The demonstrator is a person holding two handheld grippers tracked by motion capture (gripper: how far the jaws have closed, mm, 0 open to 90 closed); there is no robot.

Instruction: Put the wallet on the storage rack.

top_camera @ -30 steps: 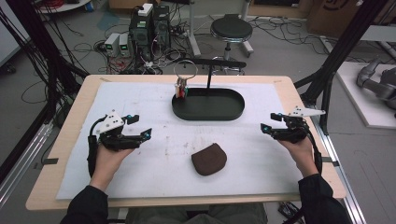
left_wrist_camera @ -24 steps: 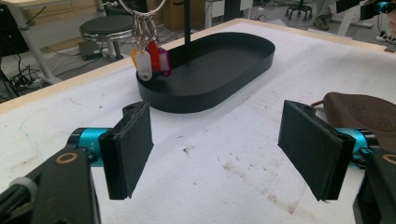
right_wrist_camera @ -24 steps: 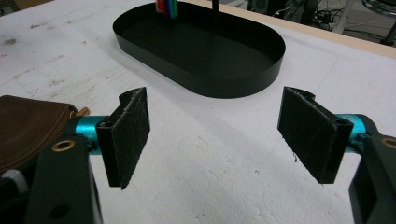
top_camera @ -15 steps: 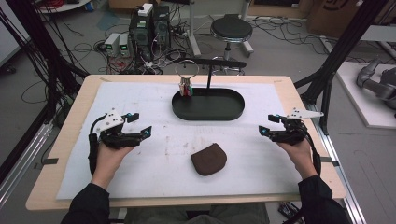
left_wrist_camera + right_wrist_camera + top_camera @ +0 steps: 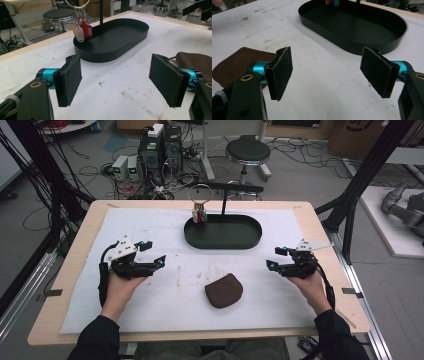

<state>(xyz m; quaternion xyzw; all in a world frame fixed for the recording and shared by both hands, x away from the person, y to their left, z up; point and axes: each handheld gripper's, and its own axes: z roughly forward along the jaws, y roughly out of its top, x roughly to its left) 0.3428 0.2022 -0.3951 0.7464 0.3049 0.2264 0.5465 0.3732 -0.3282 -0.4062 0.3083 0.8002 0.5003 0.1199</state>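
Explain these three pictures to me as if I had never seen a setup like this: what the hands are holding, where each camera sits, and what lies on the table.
A person sits at a table covered with a white sheet and holds a hand tool in each hand. Each tool ends in two black padded jaws: the left tongs and the right tongs. One picture looks down from above. The other two come from small cameras riding on each tool, looking out between its own jaws. Both pairs stand wide open and hold nothing. On the sheet lie a brown leather pouch and a black oval tray with an upright post; a key ring with coloured tags hangs over the tray's left end.
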